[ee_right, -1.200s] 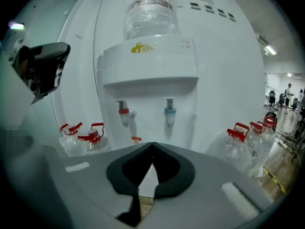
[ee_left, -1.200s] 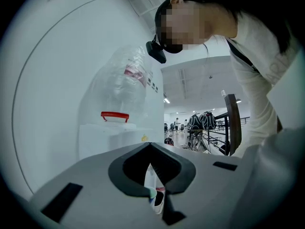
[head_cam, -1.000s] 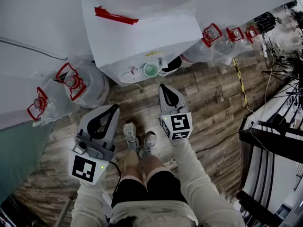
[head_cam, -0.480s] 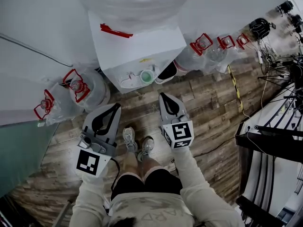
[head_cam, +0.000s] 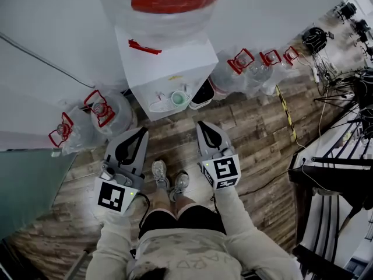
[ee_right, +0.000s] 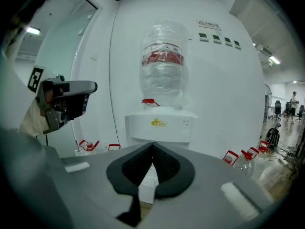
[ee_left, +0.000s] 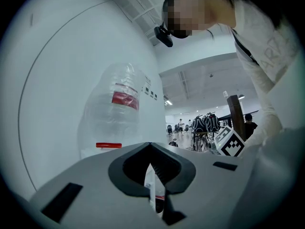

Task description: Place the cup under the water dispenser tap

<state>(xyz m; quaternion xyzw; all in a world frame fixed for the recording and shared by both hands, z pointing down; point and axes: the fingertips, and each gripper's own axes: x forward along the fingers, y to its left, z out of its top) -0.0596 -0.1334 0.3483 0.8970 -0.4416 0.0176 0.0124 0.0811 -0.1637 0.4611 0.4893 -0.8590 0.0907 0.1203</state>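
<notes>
- Pale green cup [head_cam: 178,98] upright on the front ledge of the white water dispenser [head_cam: 175,66], down in the tap recess, mouth up; too small from above to tell whether straight under a spout.
- Well apart from both grippers, with nothing touching it.
- Left gripper [head_cam: 141,131] clenched on nothing, tips pressed together, aimed toward the dispenser's left front corner.
- Right gripper [head_cam: 200,123] likewise closed tight and empty, tips meeting, aimed at the dispenser front just right of the cup.
- In the right gripper view, only the dispenser's white front panel through the slit below the joined tips, and the left gripper off to the left side.
- Clear upturned bottle [head_cam: 169,2] with a red band seated on top of the dispenser; short red strip [head_cam: 144,46] on the dispenser's top.
- Spare bottles [head_cam: 108,112] with red handles, wrapped in clear plastic, on the floor left of the dispenser; further bottles [head_cam: 245,63] of the same kind in a row to its right.
- Wood-plank floor [head_cam: 250,133] below, a pair of shoes [head_cam: 169,177] between the two grippers.
- Tangle of dark cables [head_cam: 344,77] at the far right.
</notes>
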